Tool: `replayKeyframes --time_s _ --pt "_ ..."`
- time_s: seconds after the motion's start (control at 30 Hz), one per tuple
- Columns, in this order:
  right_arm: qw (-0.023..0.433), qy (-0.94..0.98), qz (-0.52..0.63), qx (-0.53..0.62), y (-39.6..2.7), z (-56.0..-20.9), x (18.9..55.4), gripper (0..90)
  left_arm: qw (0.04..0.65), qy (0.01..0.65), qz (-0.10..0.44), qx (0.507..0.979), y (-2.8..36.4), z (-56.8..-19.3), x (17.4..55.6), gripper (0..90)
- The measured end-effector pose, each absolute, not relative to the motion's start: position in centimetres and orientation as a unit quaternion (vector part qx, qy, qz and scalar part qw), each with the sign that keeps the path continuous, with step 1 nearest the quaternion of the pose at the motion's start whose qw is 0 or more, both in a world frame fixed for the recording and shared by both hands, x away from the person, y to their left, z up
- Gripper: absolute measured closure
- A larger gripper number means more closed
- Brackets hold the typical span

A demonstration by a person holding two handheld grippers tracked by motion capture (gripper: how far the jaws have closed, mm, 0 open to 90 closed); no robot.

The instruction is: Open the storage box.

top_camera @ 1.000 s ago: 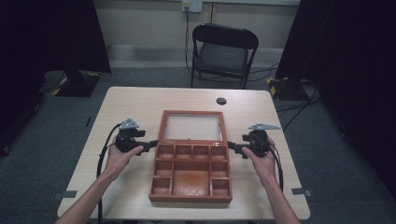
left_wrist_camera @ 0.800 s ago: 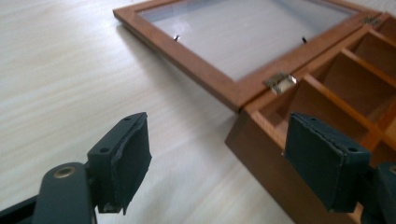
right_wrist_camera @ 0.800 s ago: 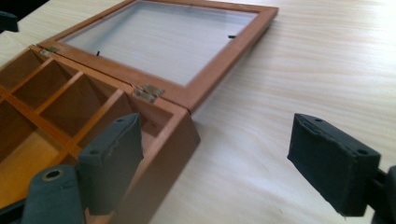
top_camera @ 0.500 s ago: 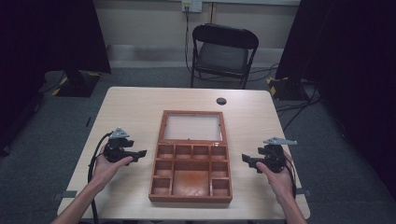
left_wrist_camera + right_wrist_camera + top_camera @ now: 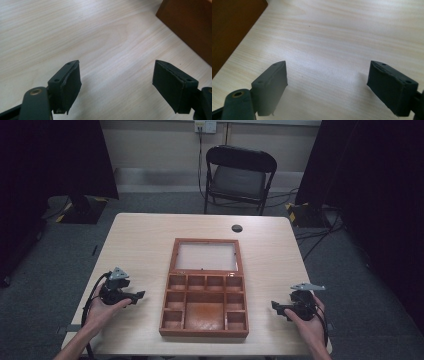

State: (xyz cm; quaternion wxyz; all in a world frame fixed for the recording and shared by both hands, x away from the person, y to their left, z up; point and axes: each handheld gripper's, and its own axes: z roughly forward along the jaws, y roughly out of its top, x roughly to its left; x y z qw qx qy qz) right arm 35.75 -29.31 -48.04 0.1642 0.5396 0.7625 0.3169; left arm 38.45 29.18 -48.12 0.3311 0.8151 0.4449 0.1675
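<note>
An open wooden box (image 5: 204, 332) lies in the middle of the table, its compartments bare and its glass-paned lid (image 5: 205, 256) folded flat behind. My left gripper (image 5: 139, 295) rests over the table left of the box, pointing at it, open with nothing between its jaws (image 5: 116, 82). The box's side wall (image 5: 190, 22) shows at the top right of the left gripper view. To the right of the box my right gripper (image 5: 276, 307) also stands open and apart from it (image 5: 327, 82), with the box wall (image 5: 232, 30) at the upper left of the right gripper view.
A small black round object (image 5: 237, 228) sits on the light wooden table (image 5: 135, 245) behind the box. A black folding chair (image 5: 240, 175) stands beyond the far edge. Both hands are close to the table's near corners.
Both grippers have drawn back from the box's sides, outward and toward the near edge of the table. The box has not moved.
</note>
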Motion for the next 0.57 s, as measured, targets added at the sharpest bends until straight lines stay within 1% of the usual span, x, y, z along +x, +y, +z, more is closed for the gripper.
replayKeyframes --time_s 0.07,0.13,0.17,0.2,0.27,0.33,0.37,0.43,0.57 --pt "0.166 0.765 0.305 0.542 -29.4 -48.3 35.8 15.2 0.323 0.439 0.171 0.821 29.0 -48.3 38.2 22.2" --pt "0.185 0.772 0.280 0.540 -29.4 -48.7 35.8 14.2 0.309 0.442 0.158 0.827 28.9 -48.8 38.3 21.5" --pt "0.191 0.770 0.281 0.540 -29.4 -48.8 35.8 14.2 0.307 0.442 0.164 0.827 28.9 -49.0 38.4 21.0" --pt "0.199 0.769 0.279 0.540 -29.4 -48.9 35.8 14.0 0.309 0.443 0.167 0.825 28.9 -49.1 38.4 18.7" --pt "0.208 0.765 0.285 0.538 -29.3 -49.2 35.9 9.7 0.319 0.448 0.176 0.816 29.0 -49.4 38.4 17.7" --pt "0.224 0.755 0.302 0.537 -29.4 -49.8 35.9 1.2 0.330 0.450 0.185 0.809 29.1 -49.7 38.5 14.4" --pt "0.228 0.751 0.310 0.536 -29.5 -50.1 36.0 0.0 0.341 0.450 0.189 0.804 29.1 -50.0 38.5 13.0" --pt "0.229 0.749 0.308 0.540 -29.5 -50.1 36.0 0.0 0.347 0.443 0.196 0.803 29.2 -50.2 38.5 9.4" --pt "0.230 0.747 0.307 0.542 -29.4 -50.1 36.1 0.0 0.346 0.442 0.196 0.804 29.2 -50.2 38.5 9.3"
